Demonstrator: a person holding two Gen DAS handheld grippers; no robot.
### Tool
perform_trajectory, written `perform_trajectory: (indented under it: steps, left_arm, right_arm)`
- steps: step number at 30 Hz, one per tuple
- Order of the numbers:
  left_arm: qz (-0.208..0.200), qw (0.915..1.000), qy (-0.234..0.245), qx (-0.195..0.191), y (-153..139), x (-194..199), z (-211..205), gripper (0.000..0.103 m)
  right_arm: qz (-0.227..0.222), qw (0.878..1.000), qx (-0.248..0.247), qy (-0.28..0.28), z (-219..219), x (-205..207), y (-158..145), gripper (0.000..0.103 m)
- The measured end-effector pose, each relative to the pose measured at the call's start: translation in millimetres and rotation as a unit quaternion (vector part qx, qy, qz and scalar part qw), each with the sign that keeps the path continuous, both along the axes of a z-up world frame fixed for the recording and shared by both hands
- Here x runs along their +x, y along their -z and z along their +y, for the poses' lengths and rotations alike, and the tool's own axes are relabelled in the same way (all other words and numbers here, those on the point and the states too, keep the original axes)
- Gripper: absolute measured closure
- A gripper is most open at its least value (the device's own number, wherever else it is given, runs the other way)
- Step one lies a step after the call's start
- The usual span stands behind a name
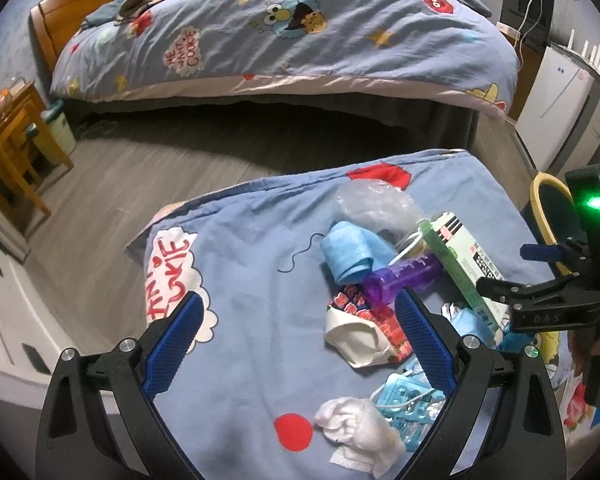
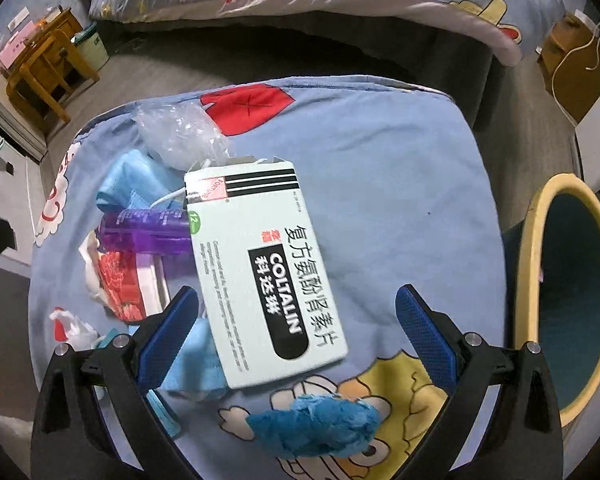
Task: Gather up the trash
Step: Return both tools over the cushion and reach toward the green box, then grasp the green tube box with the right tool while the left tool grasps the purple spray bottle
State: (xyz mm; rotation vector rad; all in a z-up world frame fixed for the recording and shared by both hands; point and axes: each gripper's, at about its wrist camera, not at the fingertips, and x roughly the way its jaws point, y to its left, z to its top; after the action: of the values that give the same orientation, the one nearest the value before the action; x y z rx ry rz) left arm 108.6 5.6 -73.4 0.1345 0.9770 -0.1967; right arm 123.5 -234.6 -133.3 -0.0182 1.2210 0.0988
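Right claw [image 2: 296, 312] gapes over medicine box [image 2: 264, 276], seemingly not touching.

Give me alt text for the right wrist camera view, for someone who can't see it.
The open right gripper hovers over a pale green Coltalin medicine box lying amid trash on a blue cartoon-print blanket. A purple plastic bottle, blue face mask and crumpled blue tissue surround it; a yellow-rimmed bin stands right.
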Motion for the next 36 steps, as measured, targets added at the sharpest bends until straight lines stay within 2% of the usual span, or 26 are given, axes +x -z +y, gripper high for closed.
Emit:
perform_trajectory:
  steps: [5, 8, 10, 18, 20, 21, 24, 28, 30, 32, 36]
  left_arm:
    - [0.005, 0.9997, 0.005, 0.022, 7, -1, -1, 0.008]
    - [0.009, 0.9997, 0.003, 0.022, 9, -2, -1, 0.008]
    - [0.011, 0.9997, 0.003, 0.02, 9, -2, -1, 0.008]
    - [0.007, 0.9998, 0.008, 0.018, 6, -3, -8, 0.008]
    - [0.007, 0.9997, 0.01, 0.02, 7, -3, -11, 0.008]
    - [0.007, 0.9997, 0.011, 0.02, 7, -3, -13, 0.008]
    - [0.009, 0.9994, 0.019, 0.026, 9, -2, -22, 0.008]
    - [0.008, 0.999, 0.031, 0.032, 11, -2, -36, 0.008]
    - [0.011, 0.9991, 0.034, 0.023, 11, 0, -41, 0.008]
    - [0.009, 0.9991, 0.037, 0.016, 11, 3, -45, 0.008]
    - [0.009, 0.9986, 0.052, 0.007, 14, 15, -60, 0.008]
  right_arm:
    - [0.012, 1.0, -0.003, -0.005, 10, 5, 12, 0.006]
    - [0.019, 1.0, -0.002, -0.006, 12, 6, 17, 0.008]
    - [0.032, 0.999, 0.017, -0.001, 9, 7, 19, 0.026]
    - [0.01, 0.989, 0.13, 0.069, -42, 3, -9, 0.028]
    - [0.011, 0.986, 0.144, 0.081, -55, 2, -14, 0.055]
    - [0.014, 0.986, 0.14, 0.085, -60, 1, -15, 0.064]
    - [0.01, 0.99, 0.121, 0.078, -66, -1, -20, 0.064]
    - [-0.001, 0.989, 0.105, 0.101, -82, -6, -29, 0.064]
    - [-0.006, 0.989, 0.104, 0.106, -86, -6, -32, 0.064]
    - [-0.007, 0.991, 0.077, 0.109, -91, -6, -33, 0.064]
    - [-0.006, 0.991, 0.095, 0.1, -99, -5, -31, 0.064]
